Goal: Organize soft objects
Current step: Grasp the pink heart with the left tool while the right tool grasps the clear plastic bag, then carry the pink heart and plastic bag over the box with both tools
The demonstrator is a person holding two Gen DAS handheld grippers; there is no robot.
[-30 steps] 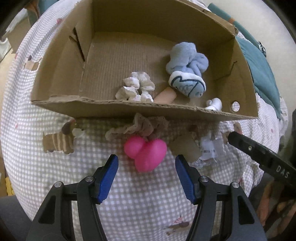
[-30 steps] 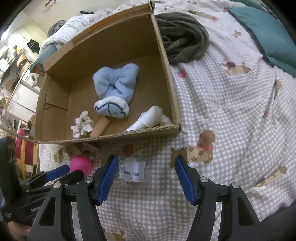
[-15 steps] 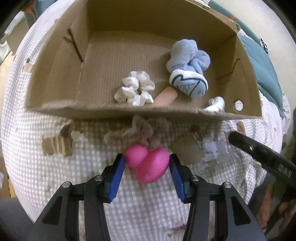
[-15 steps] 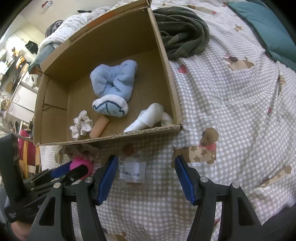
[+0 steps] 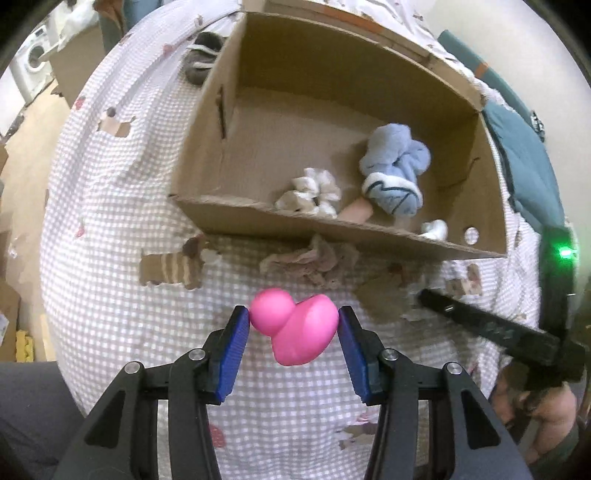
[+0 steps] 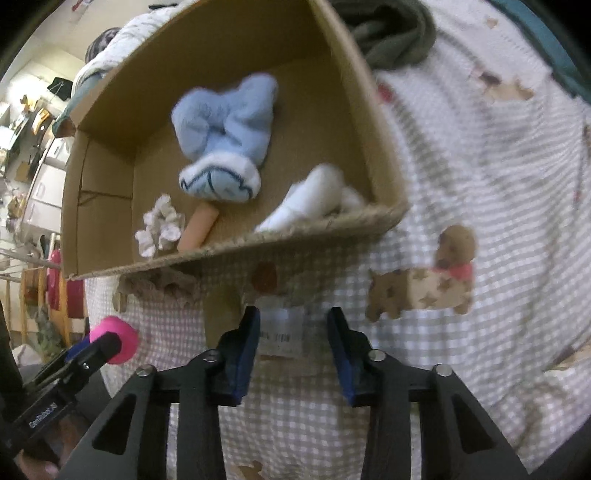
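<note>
My left gripper [image 5: 293, 326] is shut on a pink soft duck [image 5: 295, 326] and holds it above the checked bedspread, in front of the cardboard box [image 5: 332, 230]. The duck also shows in the right wrist view [image 6: 120, 341]. The box holds a blue plush [image 5: 397, 177], a white scrunchie [image 5: 310, 190], a peach tube [image 5: 356, 212] and a white sock [image 6: 314, 201]. A beige scrunchie [image 5: 314, 260] lies in front of the box. My right gripper [image 6: 293, 326] has its jaws partly closed around a clear packet with a white label [image 6: 282, 330] on the bedspread; contact is unclear.
A dark green-grey cloth [image 6: 391, 33] lies beside the box's far right corner. A teal blanket [image 5: 528, 158] lies at the right. Grey shoes [image 5: 201, 62] sit beyond the box's left corner. The bed edge drops off at the left.
My left gripper has closed on the pink duck and lifted it. My right gripper has moved forward and narrowed its jaws around the labelled packet.
</note>
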